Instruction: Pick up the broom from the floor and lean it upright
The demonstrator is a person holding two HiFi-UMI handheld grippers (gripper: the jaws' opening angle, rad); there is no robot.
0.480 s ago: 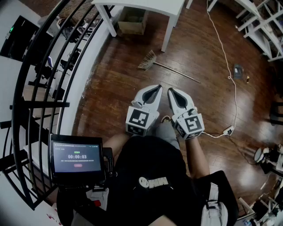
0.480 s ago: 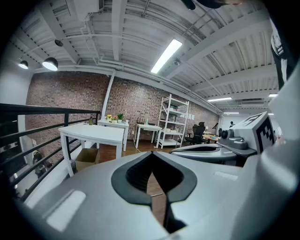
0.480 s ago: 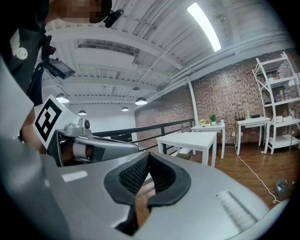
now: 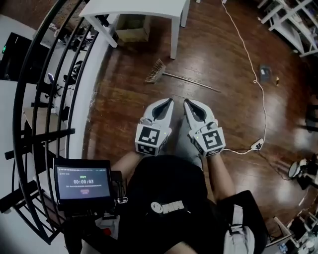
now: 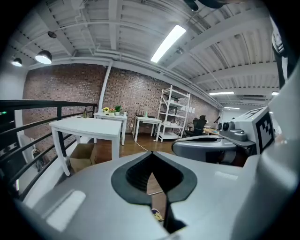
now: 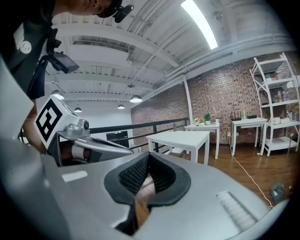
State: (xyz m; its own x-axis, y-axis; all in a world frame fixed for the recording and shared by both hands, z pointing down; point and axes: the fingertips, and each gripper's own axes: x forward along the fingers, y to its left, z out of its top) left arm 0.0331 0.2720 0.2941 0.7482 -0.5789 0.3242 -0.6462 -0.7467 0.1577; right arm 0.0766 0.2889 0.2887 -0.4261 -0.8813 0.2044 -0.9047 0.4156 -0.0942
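The broom [image 4: 171, 76] lies flat on the wooden floor ahead of me, bristle head [image 4: 155, 71] to the left, thin handle running right. My left gripper [image 4: 168, 101] and right gripper [image 4: 188, 102] are held side by side in front of my body, well short of the broom. Both point forward and slightly down. Each has its jaws shut with nothing between them, as the left gripper [image 5: 151, 154] and the right gripper [image 6: 148, 156] show in their own views. Neither gripper view shows the broom.
A white table [image 4: 149, 7] stands beyond the broom with a cardboard box [image 4: 131, 26] under it. A black railing [image 4: 47, 74] runs along the left. A white cable [image 4: 253, 74] snakes over the floor to a power strip [image 4: 256, 145] at the right. White shelving [image 4: 293, 22] stands far right.
The view has shifted forward: the broom, table and box sit slightly lower-left in the frame than before. Both grippers stay shut and side by side.
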